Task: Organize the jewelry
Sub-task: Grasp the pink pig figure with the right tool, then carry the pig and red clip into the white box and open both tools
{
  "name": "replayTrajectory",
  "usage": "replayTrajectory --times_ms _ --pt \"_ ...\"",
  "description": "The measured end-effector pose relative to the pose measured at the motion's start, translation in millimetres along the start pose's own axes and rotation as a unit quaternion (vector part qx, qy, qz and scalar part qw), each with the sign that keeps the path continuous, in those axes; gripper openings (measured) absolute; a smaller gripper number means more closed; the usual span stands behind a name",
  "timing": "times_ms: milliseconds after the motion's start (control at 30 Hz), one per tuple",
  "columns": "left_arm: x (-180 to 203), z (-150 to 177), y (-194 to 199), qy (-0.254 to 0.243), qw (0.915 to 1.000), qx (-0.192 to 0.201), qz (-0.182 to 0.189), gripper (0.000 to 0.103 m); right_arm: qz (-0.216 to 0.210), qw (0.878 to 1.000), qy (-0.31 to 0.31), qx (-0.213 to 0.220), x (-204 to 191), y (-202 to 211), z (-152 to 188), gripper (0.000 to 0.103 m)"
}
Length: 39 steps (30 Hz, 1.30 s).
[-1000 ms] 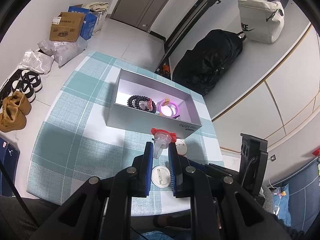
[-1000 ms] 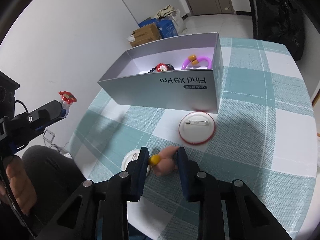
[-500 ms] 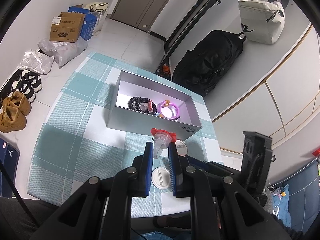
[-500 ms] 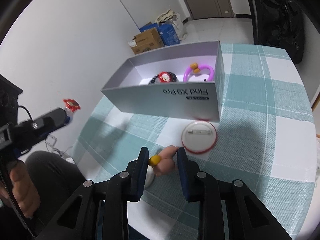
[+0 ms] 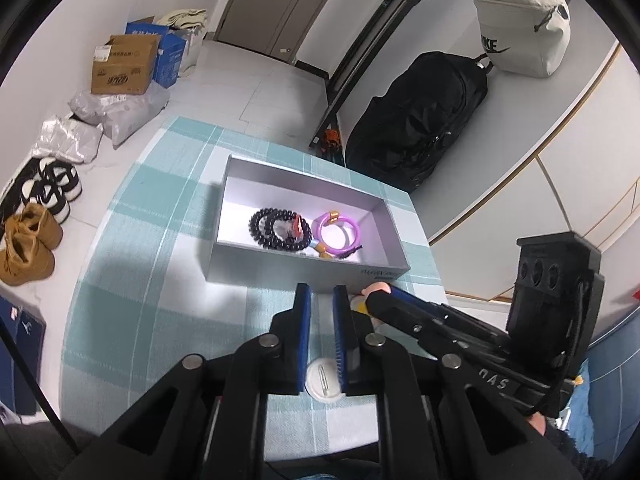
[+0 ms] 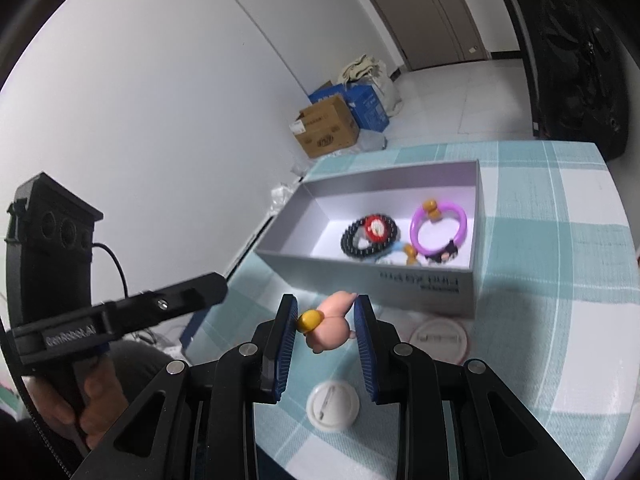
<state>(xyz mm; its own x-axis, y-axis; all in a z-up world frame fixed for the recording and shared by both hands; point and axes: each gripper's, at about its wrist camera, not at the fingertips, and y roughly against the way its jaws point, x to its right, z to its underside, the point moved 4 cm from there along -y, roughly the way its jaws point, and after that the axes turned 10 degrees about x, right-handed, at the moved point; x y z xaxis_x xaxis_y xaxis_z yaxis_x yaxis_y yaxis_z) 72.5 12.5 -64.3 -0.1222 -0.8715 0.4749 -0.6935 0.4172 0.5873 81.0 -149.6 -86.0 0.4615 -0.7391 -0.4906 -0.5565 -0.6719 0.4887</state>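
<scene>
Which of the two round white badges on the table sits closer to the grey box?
The red-rimmed badge, lying right beside the grey box. The plain white badge lies farther from the box, below the right claw, which holds a pink figure.

Beyond the fingers, the surface (image 5: 132, 280) wears a teal and white checked cloth. Past its far left corner a brown cardboard box (image 5: 120, 66) stands on the floor, touching a blue box (image 5: 170, 54) on its right, with a cream cloth bundle (image 5: 186, 20) behind them. Nearer, left of the fingers, lie grey plastic bags (image 5: 116, 114), black and white sneakers (image 5: 48, 188) and tan boots (image 5: 26, 246). Ahead and right of the fingers a black backpack (image 5: 416, 120) leans on the wall, a cream bag (image 5: 520, 32) just above it. Closed doors (image 5: 280, 4) stand far ahead.
</scene>
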Motion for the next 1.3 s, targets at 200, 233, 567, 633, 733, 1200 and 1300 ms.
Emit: replayTrajectory --times_ms 200,233,567,633,733,1200,1300 --pt "-15.4 -12.0 9.7 0.004 1.0000 -0.003 0.000 0.006 -0.014 1.000 -0.010 0.014 2.7 -2.0 -15.7 0.028" --pt "-22.6 -12.7 11.9 0.002 0.9998 -0.009 -0.015 0.007 -0.018 1.000 -0.012 0.015 3.2 -1.9 -17.1 0.028" --pt "-54.2 43.0 -10.0 0.006 0.9847 -0.139 -0.105 0.033 -0.043 0.999 -0.023 0.019 -0.1 -14.6 -29.2 0.028" --pt "-51.8 51.7 -15.9 0.000 0.9818 -0.156 -0.108 0.034 -0.048 0.998 -0.022 0.022 -1.7 -13.5 -31.1 0.028" --pt "-51.1 58.3 -21.7 -0.015 0.9771 -0.168 -0.130 0.034 -0.051 0.998 -0.020 0.026 -3.3 -10.7 -32.4 0.028" --pt "-45.0 55.7 -19.4 -0.083 0.9718 -0.140 -0.170 0.021 -0.047 0.998 -0.021 0.029 -1.8 -5.3 -32.3 0.028" --pt "-43.6 48.6 -15.7 -0.065 0.9780 -0.129 -0.151 0.012 -0.048 0.998 -0.023 0.031 -1.0 -4.7 -34.4 0.028"
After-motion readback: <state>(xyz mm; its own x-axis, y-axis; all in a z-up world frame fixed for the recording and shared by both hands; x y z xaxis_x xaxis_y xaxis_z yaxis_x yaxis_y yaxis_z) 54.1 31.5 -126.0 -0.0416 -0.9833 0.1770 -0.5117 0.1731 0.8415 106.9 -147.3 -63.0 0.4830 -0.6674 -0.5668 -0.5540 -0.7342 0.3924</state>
